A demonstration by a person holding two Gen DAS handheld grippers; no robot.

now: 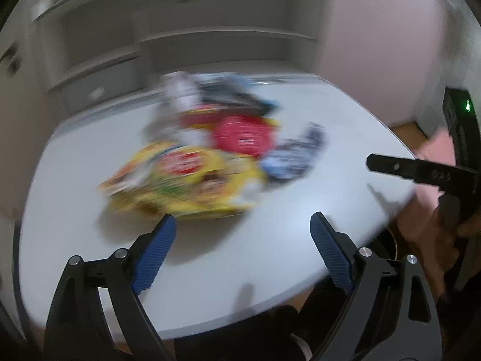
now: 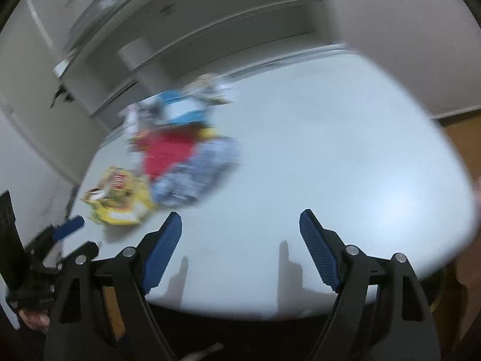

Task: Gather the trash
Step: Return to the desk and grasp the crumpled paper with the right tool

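A blurred heap of trash lies on a white table (image 1: 270,255). A yellow snack bag (image 1: 183,183) is nearest, with a red wrapper (image 1: 240,138) behind it and a blue-and-white wrapper (image 1: 294,156) to its right. My left gripper (image 1: 243,219) hovers open over the table's near side, nothing between its blue pads (image 1: 153,252). In the right wrist view the same yellow snack bag (image 2: 120,198), red wrapper (image 2: 168,150) and blue-and-white wrapper (image 2: 195,174) lie left of centre. My right gripper (image 2: 240,216) is open and empty above bare table (image 2: 345,150).
White cabinets (image 1: 180,30) stand behind the table. The right gripper's finger (image 1: 396,168) shows at the right edge of the left wrist view, with a hand (image 1: 427,234) below it. The left gripper's body (image 2: 45,258) shows at the lower left of the right wrist view. Wooden floor (image 2: 463,138) lies beyond the table.
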